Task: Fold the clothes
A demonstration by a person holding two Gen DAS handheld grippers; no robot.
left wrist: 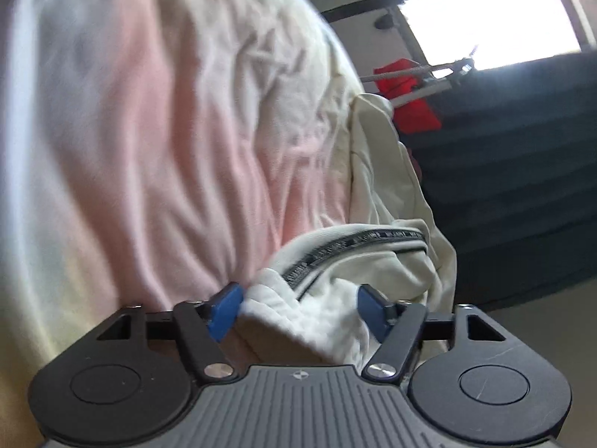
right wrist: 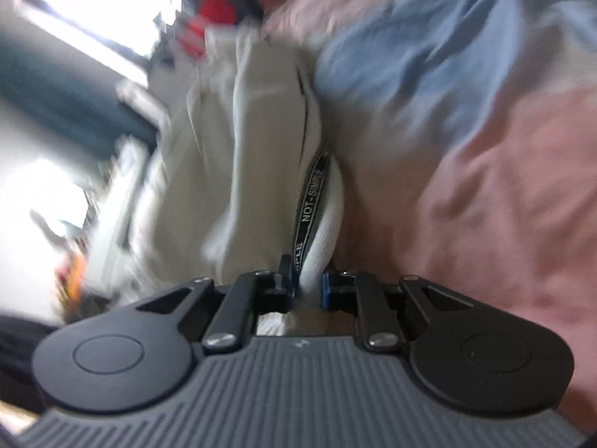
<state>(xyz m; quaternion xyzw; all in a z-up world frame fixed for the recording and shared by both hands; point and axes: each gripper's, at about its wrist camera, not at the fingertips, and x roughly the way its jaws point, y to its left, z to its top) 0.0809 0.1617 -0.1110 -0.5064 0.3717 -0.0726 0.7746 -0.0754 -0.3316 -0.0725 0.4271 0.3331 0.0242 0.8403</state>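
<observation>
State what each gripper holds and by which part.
Right gripper: shut on the cream garment at its ribbed waistband. Left gripper: open, fabric between its fingers, unclamped.

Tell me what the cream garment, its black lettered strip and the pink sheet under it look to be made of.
Cream garment: soft, matte knit, probably cotton jersey or fleece; it bunches in thick, rounded folds, with a ribbed edge at the right gripper.
Black lettered strip: likely woven tape; flat, slightly glossy, with crisp white letters.
Pink sheet: thin woven fabric, perhaps cotton; matte, with fine, shallow wrinkles.
</observation>
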